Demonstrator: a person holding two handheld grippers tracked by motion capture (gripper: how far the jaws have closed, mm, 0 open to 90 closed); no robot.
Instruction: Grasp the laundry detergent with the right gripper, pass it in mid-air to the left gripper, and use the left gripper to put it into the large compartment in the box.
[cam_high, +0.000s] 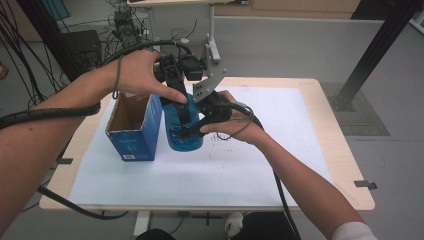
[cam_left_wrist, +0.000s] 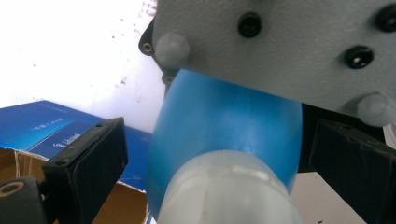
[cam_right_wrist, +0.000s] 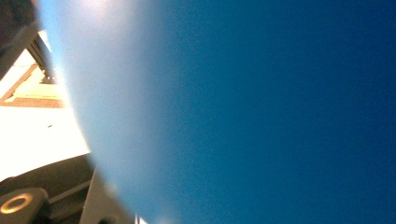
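A blue bottle (cam_high: 183, 136) stands on the white sheet, right beside an open blue cardboard box (cam_high: 134, 131). My right gripper (cam_high: 193, 131) comes in from the right and is shut on the bottle's body; in the right gripper view the blue bottle (cam_right_wrist: 257, 112) is pressed close. My left gripper (cam_high: 182, 106) reaches down over the bottle's top. Its jaws stand open on either side of the blue bottle (cam_left_wrist: 224, 121) and its whitish cap (cam_left_wrist: 229, 186), with a gap on each side. The right gripper's grey plate (cam_left_wrist: 289, 46) lies across the top of that view.
A white paper sheet (cam_high: 280, 150) covers most of the wooden table (cam_high: 345, 165). The blue box (cam_left_wrist: 51, 123) is open at the top and looks empty. A black frame post (cam_high: 372, 50) stands beyond the right edge. Cables (cam_high: 30, 45) and equipment sit on the floor at the far left.
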